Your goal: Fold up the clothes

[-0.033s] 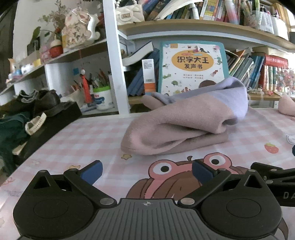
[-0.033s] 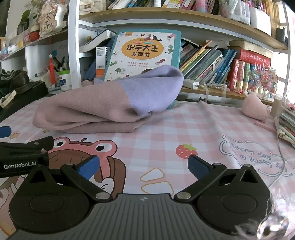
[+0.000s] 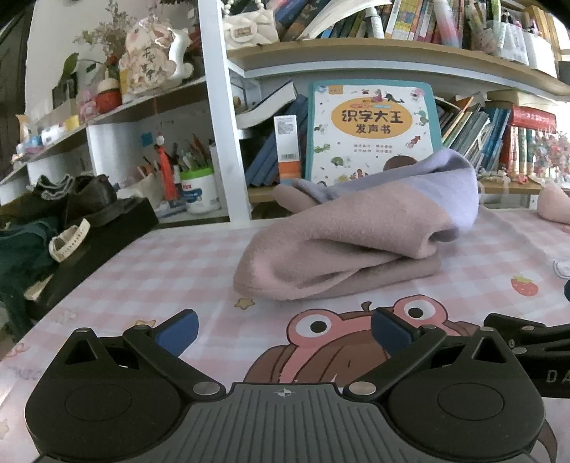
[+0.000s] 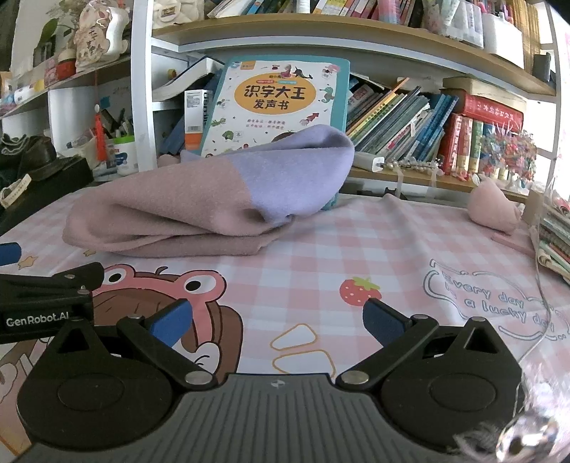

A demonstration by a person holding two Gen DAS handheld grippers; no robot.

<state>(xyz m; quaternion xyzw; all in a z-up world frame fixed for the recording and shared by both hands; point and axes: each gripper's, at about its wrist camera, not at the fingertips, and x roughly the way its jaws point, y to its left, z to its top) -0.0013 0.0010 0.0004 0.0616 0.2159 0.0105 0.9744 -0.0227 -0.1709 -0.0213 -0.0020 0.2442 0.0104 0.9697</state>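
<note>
Both my tools, left [image 3: 283,329] and right [image 4: 276,318], rest spread and empty on the worktop [image 4: 392,249], side by side. The folded pink-and-lilac garment [image 3: 349,245] lies ahead, against a picture book [image 3: 370,128] on cluttered shelves [image 4: 356,28]. Dark shoes [image 3: 82,199] sit left.

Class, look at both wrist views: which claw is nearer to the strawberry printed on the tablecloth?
Right. The strawberry lies just ahead of the right claw, between its open fingers. From the left claw it sits well off to the right, beyond the frog print.
</note>
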